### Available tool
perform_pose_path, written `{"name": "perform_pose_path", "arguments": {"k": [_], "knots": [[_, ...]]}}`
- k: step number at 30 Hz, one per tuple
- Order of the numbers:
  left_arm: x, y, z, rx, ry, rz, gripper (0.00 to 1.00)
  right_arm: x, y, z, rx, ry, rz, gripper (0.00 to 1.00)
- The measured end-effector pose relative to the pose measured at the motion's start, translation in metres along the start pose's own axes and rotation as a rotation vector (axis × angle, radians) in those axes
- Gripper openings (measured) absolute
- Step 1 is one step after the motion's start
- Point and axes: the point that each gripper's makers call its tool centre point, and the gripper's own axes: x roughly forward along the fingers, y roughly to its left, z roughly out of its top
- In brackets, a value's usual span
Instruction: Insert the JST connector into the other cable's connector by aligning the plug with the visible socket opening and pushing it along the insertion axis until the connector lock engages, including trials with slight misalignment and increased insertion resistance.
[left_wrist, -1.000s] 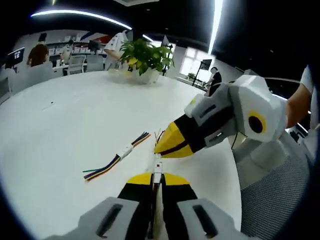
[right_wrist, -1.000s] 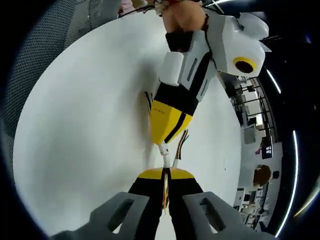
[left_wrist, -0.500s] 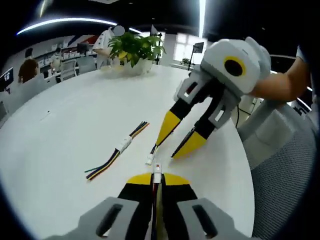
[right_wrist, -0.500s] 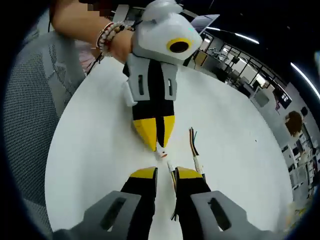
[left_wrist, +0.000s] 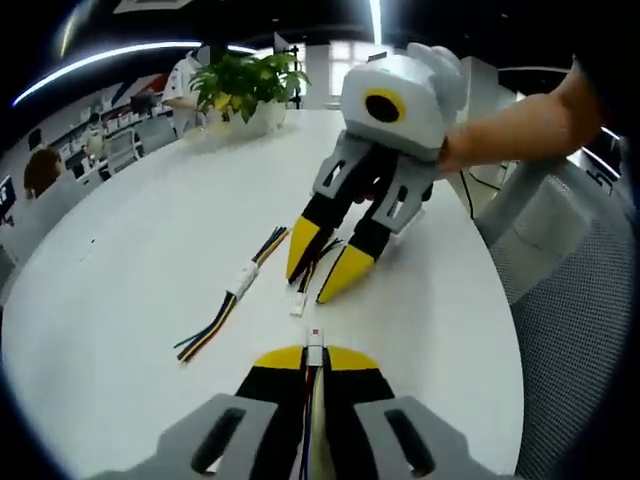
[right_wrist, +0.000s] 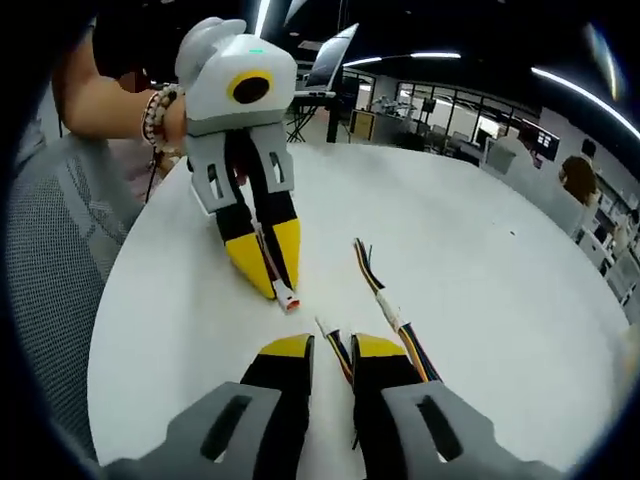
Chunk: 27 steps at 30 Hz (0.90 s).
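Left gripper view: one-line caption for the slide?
Left gripper clamps its white plug; open right gripper straddles the loose cable on the white table.

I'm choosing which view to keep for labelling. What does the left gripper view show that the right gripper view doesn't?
Left gripper view alone: a potted plant at the table's far edge and a white connector pinched at the left gripper tips. Right gripper view alone: a beaded bracelet on the wrist holding the left gripper. Both: the white table, the joined cable pair, and the other gripper facing the camera.
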Motion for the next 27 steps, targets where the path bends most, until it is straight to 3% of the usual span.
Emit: {"name": "perform_pose_path", "arguments": {"k": [3,10,13,18,24,27], "knots": [[-0.002,0.001,-0.001,0.001,0.001,-0.001,0.0,0.004,0.004,0.002,-0.01,-0.019,0.016,0.05],[-0.007,0.004,-0.002,0.029,0.025,0.015,0.0,0.002,0.004,0.005,0.017,-0.017,0.028,0.04],[-0.009,0.003,-0.002,0.047,0.032,0.015,0.0,-0.003,0.007,0.015,0.011,-0.041,0.044,0.04],[-0.011,0.003,-0.003,0.057,0.042,0.013,0.0,-0.005,0.018,0.032,-0.112,-0.04,0.072,0.03],[-0.013,0.003,-0.003,0.076,0.044,0.013,0.0,0.0,0.024,0.024,-0.252,0.057,0.065,0.03],[-0.013,-0.001,0.0,0.085,0.036,0.0,0.0,0.0,0.029,0.025,-0.238,0.043,0.088,0.03]]}}
